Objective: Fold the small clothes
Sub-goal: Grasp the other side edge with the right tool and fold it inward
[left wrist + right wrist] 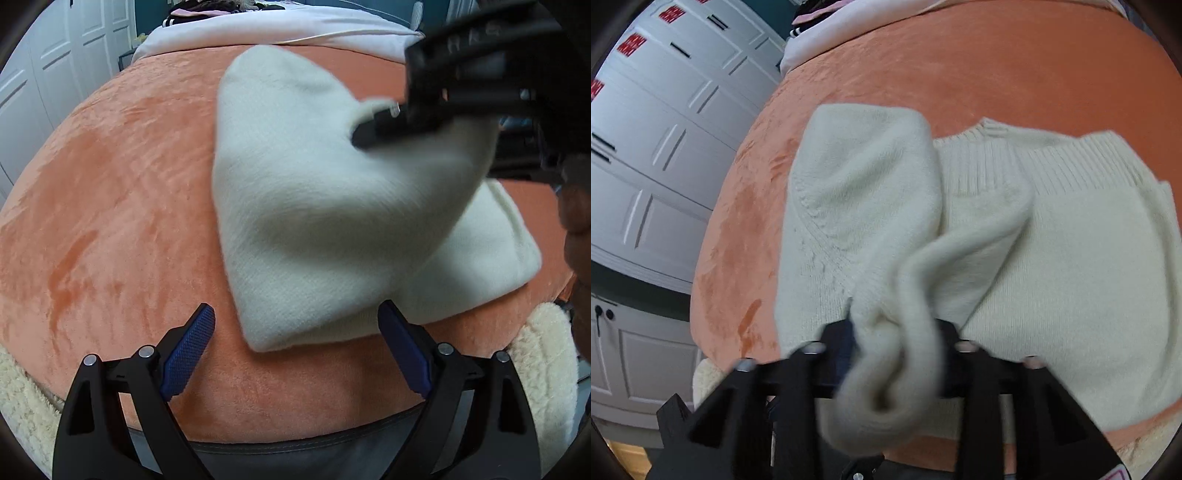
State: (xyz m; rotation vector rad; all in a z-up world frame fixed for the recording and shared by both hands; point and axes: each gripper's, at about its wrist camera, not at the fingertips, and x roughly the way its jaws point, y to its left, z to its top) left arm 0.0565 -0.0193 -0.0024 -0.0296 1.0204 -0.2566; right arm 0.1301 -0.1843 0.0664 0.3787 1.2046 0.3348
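Note:
A cream knit sweater [295,221] lies on an orange plush blanket [110,206]. My right gripper [894,332] is shut on a bunched fold of the sweater [1071,258] and holds that part lifted above the rest. In the left wrist view the right gripper [373,129] comes in from the upper right with cloth draped from it. My left gripper [295,310] is open just above the sweater's near corner; its blue pads [192,347] touch nothing. The ribbed collar [990,147] shows at the far side.
White cupboard doors [665,147] stand to the left. White bedding [280,29] and a pile of dark clothes [207,11] sit at the far end. A cream fleece edge [543,354] borders the near side. A person's hand [576,218] is at the right.

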